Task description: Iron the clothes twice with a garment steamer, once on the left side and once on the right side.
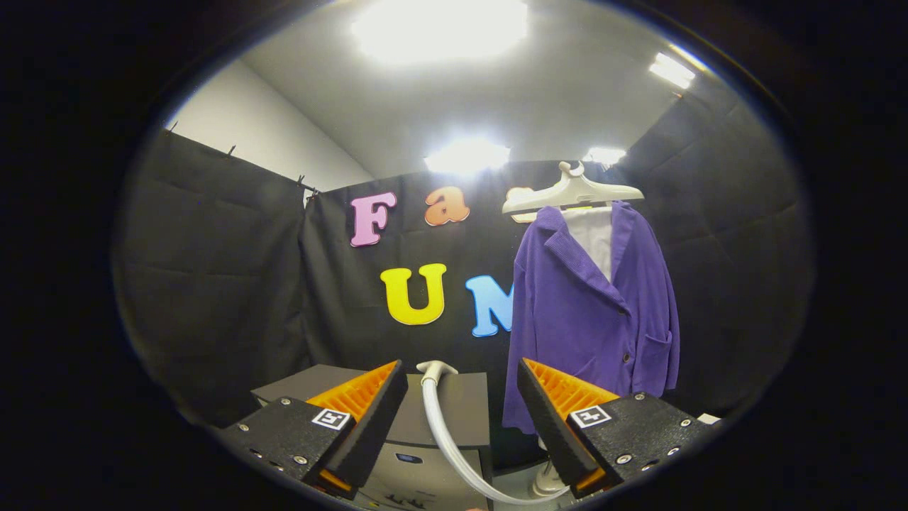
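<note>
The gripper (461, 397) has its fingers wide apart with nothing in them, and the white hose (443, 433) runs up through the gap between them. Past the hose sits a grey box (454, 404). The purple jacket (592, 312) hangs beyond the right finger, with open room to its left

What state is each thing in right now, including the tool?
Tool: open, fingers apart, holding nothing.
Steamer hose: lies between the fingers, touched by neither; its head rests just ahead of them.
Purple jacket: hanging on the hanger, front open at the collar, beyond the right finger.
Hanger: up on its stand, carrying the jacket.
Steamer base: sits below the fingers; on or off cannot be told.
</note>
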### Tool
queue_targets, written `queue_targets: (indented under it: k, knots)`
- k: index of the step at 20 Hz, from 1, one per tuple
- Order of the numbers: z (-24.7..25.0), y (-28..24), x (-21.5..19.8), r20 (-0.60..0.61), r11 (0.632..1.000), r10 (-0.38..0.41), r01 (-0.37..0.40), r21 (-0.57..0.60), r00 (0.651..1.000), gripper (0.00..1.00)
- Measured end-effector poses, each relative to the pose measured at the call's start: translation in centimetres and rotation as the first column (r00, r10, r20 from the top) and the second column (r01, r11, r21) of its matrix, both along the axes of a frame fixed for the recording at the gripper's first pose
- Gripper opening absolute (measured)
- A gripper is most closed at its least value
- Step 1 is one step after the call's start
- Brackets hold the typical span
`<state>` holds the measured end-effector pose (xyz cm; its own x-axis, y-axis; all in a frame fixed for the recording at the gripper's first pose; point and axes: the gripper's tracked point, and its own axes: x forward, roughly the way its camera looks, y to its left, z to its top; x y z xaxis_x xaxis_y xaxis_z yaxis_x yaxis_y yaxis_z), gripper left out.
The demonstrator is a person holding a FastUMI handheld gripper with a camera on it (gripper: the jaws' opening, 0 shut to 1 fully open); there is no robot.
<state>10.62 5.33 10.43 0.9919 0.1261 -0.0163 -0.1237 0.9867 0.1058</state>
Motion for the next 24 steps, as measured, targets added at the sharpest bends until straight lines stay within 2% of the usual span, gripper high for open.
queue_targets:
  k: [4,14,19,24]
  knots:
    - [2.5,0.8,3.4,0.021,0.999,0.036,-0.036,0.004,0.999,0.96]
    - [3.0,2.9,15.0,-0.103,0.982,0.177,-0.168,0.091,0.979,0.95]
    - [-1.1,5.5,19.8,-0.248,0.962,0.266,-0.239,0.134,0.932,0.95]
    - [-7.0,7.3,24.0,-0.396,0.955,0.295,-0.252,0.158,0.869,0.95]
